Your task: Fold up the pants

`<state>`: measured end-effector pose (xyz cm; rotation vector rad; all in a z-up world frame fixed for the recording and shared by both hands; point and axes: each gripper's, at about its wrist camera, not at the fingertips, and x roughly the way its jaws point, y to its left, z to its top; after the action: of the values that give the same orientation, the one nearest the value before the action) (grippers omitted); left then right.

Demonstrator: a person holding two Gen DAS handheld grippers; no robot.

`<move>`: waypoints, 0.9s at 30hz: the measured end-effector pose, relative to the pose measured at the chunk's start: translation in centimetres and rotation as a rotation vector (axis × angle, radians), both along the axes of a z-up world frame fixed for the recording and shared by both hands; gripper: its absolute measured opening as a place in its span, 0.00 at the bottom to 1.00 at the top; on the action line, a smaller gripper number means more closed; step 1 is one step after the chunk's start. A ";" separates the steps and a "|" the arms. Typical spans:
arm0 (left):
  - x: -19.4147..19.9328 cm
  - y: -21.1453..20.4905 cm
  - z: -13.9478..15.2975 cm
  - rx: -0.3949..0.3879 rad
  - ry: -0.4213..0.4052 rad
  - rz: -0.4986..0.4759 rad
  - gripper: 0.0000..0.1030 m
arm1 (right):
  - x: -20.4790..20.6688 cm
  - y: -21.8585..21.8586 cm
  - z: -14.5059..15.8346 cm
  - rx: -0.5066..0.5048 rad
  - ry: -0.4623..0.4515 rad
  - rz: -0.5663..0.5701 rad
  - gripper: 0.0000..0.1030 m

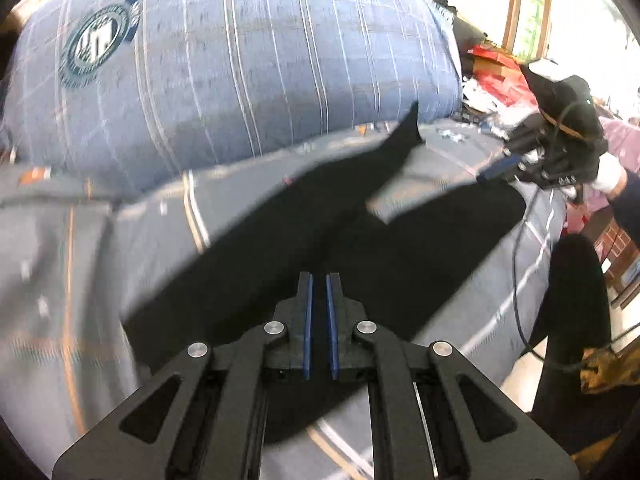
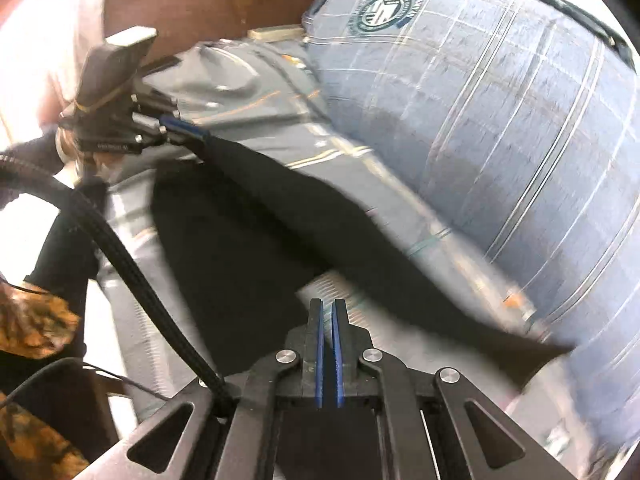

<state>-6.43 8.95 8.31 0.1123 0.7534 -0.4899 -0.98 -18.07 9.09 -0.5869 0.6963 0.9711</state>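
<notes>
The black pants lie stretched across the grey-blue striped bed sheet, and both views are blurred by motion. My left gripper is shut on the black cloth at its near end. In the right wrist view the left gripper pinches the far end of the pants. My right gripper is shut on the cloth at its near end. It also shows in the left wrist view at the right, holding the pants' other end. A loose corner of cloth sticks up behind.
A large blue striped pillow with a round badge lies behind the pants and also shows in the right wrist view. Red clutter and a window are at the far right. A black cable runs along the bed edge.
</notes>
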 end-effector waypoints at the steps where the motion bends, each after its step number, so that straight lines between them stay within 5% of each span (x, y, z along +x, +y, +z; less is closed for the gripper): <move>1: -0.6 0.1 -0.9 0.000 0.014 0.014 0.05 | -0.9 -0.3 -1.1 0.026 0.045 -0.007 0.03; 5: -0.7 1.1 -3.4 -0.031 0.080 0.107 0.05 | -3.7 -1.3 -5.6 0.027 0.082 -0.061 0.03; 8: -0.1 2.2 -3.1 -0.125 0.098 0.196 0.05 | -2.4 -3.5 -6.4 0.160 0.117 -0.220 0.04; 10: 0.5 2.7 -2.4 -0.231 0.138 0.234 0.05 | -0.7 -4.6 -6.0 0.221 0.093 -0.321 0.10; 11: 0.6 2.9 -2.3 -0.261 0.141 0.247 0.09 | 0.4 -5.1 -5.7 0.253 0.093 -0.367 0.25; 12: 0.8 2.8 -2.1 -0.285 0.136 0.271 0.13 | 1.6 -5.6 -5.5 0.281 0.101 -0.425 0.47; 14: 1.1 2.8 -2.2 -0.324 0.153 0.312 0.55 | 3.5 -6.3 -5.1 0.334 0.127 -0.501 0.55; 15: 1.4 2.9 -2.7 -0.384 0.185 0.348 0.60 | 4.7 -6.8 -4.8 0.375 0.157 -0.524 0.55; 18: 2.2 3.6 -3.7 -0.538 0.252 0.429 0.61 | 7.6 -7.3 -4.8 0.429 0.200 -0.601 0.55; 27: 4.8 3.7 -5.5 -0.637 0.309 0.694 0.62 | 13.1 -8.8 -7.1 0.579 0.369 -0.793 0.62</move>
<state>-1.60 12.69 2.80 -0.8121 0.8465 -0.0597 12.12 -26.90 1.96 0.3833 0.8301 0.4795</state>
